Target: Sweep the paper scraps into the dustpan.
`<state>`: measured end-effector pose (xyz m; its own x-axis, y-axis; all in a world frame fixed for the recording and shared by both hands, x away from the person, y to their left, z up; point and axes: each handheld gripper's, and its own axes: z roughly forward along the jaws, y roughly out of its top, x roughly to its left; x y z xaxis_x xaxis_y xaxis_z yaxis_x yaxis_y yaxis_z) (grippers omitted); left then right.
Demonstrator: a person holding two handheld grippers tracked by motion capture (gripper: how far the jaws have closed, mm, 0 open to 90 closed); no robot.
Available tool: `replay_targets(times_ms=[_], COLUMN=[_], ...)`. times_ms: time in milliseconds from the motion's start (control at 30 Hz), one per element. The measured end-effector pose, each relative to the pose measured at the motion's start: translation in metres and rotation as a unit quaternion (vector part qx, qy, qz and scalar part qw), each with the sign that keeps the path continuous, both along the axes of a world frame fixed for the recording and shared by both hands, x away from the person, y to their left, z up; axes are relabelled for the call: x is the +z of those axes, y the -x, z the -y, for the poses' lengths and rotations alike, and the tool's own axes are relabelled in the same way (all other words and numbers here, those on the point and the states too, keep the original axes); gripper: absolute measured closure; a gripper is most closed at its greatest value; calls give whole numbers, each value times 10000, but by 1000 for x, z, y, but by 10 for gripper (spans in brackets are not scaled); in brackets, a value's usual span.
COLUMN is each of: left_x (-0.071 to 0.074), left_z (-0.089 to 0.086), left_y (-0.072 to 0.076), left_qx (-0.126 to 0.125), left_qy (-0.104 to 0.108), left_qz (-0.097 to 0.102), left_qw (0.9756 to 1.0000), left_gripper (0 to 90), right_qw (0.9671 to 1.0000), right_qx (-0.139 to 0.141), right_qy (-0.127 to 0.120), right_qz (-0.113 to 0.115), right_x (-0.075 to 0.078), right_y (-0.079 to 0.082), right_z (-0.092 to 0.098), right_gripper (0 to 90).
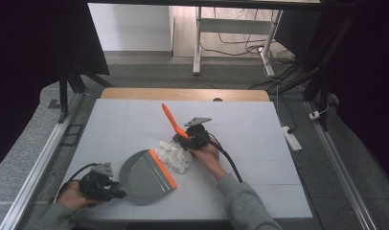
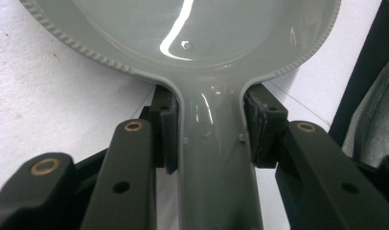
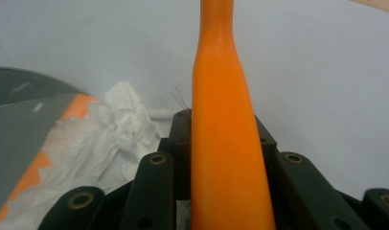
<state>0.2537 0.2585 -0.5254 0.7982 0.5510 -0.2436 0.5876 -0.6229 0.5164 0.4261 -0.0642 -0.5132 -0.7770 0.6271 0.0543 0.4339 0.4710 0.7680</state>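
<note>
A white table (image 1: 135, 120) stands on grey floor, with cables trailing under a desk behind it. Near the front edge lies a grey dustpan (image 1: 144, 175) with an orange lip, its handle (image 2: 216, 163) clamped between the jaws of the left gripper (image 1: 100, 184). Crumpled white paper (image 1: 176, 155) sits against the pan's lip, toward the middle of the table. Just beyond the paper, the right gripper (image 1: 195, 134) is closed on an orange brush handle (image 3: 226, 134), which slants up and away toward the table's far side.
</note>
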Motion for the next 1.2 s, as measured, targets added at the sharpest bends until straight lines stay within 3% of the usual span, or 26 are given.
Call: replay_targets(times_ms=[433, 633, 767, 933, 1200], left_x=[0, 0, 0, -1, -1], left_z=[6, 7, 7, 7, 7], left_y=[-2, -2, -2, -1, -1], left_qx=[55, 71, 77, 80, 77], left_qy=[-11, -9, -13, 6, 5], left_qz=[22, 27, 45, 43, 39], left_qw=[10000, 10000, 10000, 10000, 10000], left_gripper=[611, 611, 611, 610, 611], right_qw=[9984, 9955, 9941, 9949, 9965], right_qx=[555, 940, 1054, 924, 337], right_qy=[-140, -133, -204, -289, -617], right_qz=[-15, 44, 140, 276, 444], right_x=[0, 3, 7, 13, 28], right_y=[33, 51, 57, 55, 36], right_z=[-26, -40, -43, -35, -5], right_gripper=[704, 704, 704, 704, 703])
